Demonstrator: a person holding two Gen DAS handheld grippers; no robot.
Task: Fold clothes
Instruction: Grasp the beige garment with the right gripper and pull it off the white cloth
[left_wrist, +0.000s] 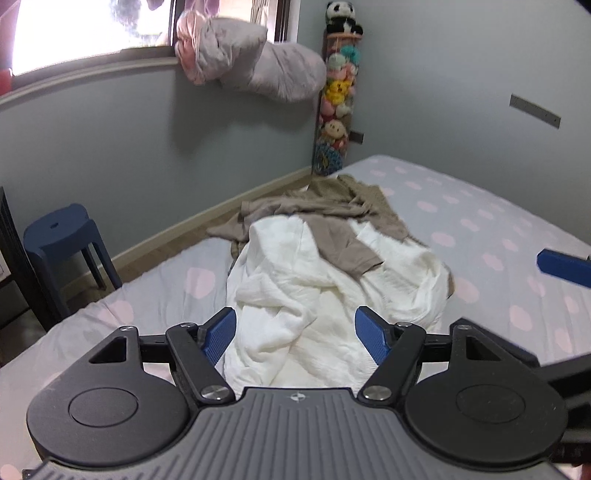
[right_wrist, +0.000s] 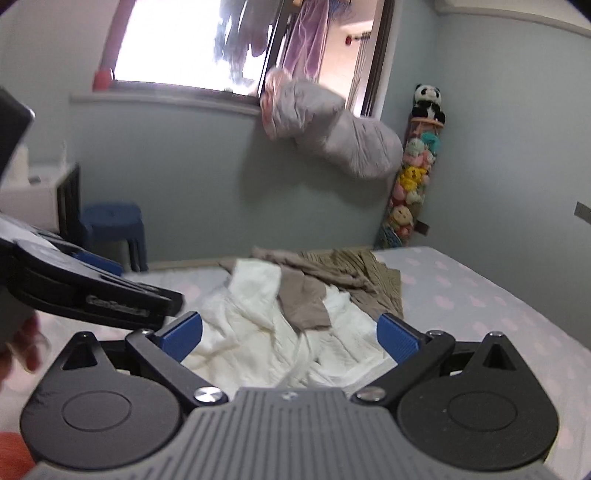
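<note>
A crumpled white garment (left_wrist: 314, 302) lies on the bed, with a taupe garment (left_wrist: 332, 214) heaped behind it and one taupe sleeve draped over the white cloth. My left gripper (left_wrist: 295, 334) is open and empty, hovering just above the near edge of the white garment. My right gripper (right_wrist: 290, 334) is also open and empty, over the near edge of the same pile (right_wrist: 266, 332); the taupe garment (right_wrist: 332, 273) lies behind. One blue finger of the right gripper shows at the right edge of the left wrist view (left_wrist: 563, 267). The left gripper's body shows at the left of the right wrist view (right_wrist: 92, 291).
The bed (left_wrist: 498, 236) has a grey sheet with pink spots. A blue stool (left_wrist: 62, 236) stands on the floor at the left by a dark rack. A grey bundle (left_wrist: 255, 62) hangs at the window sill. A tall column of plush toys (left_wrist: 338, 96) fills the corner.
</note>
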